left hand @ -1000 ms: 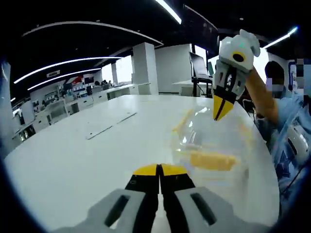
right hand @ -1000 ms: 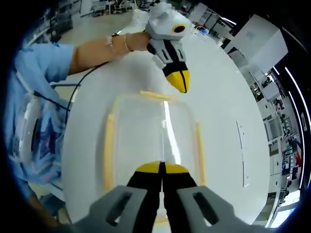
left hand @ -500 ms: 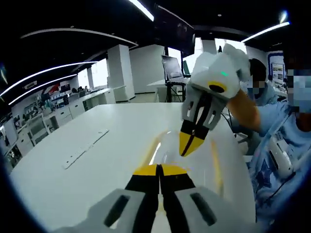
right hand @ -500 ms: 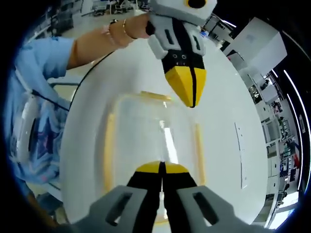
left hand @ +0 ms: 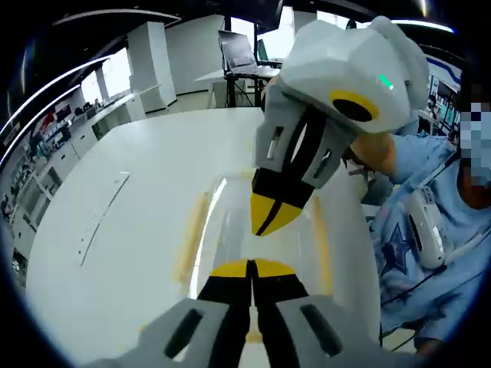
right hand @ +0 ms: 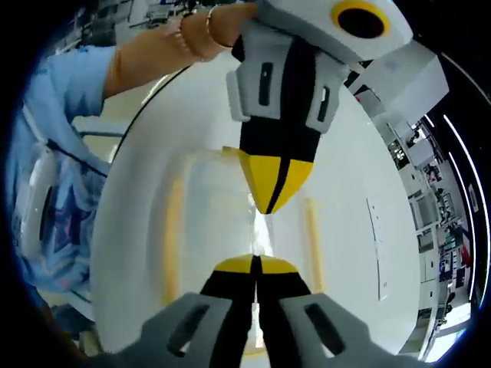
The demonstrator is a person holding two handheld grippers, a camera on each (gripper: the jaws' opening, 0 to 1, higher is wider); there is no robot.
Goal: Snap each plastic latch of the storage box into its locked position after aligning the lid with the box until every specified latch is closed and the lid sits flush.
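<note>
The long white table point(left hand: 115, 253) runs away toward the far desks of the office, and the clear storage box point(right hand: 222, 253) sits on it near the person's edge, lid point(left hand: 230, 238) already laid over it with yellow latches along the sides. In the right gripper view its long axis runs away from the camera, toward the far yellow latch point(right hand: 230, 152); the side latches, a left one point(right hand: 173, 230) and a right one point(right hand: 313, 230), lie parallel to that axis. The lid looks roughly aligned, though I cannot tell from here whether any latch is snapped down or whether it sits flush, so I'd judge the latching still to be done. Above the middle of the lid the two tools meet nose to nose: the left gripper point(right hand: 273, 192) with its jaws clenched together on nothing, and the right gripper point(left hand: 270, 218) likewise pinched closed and empty, both hovering just over the lid.
</note>
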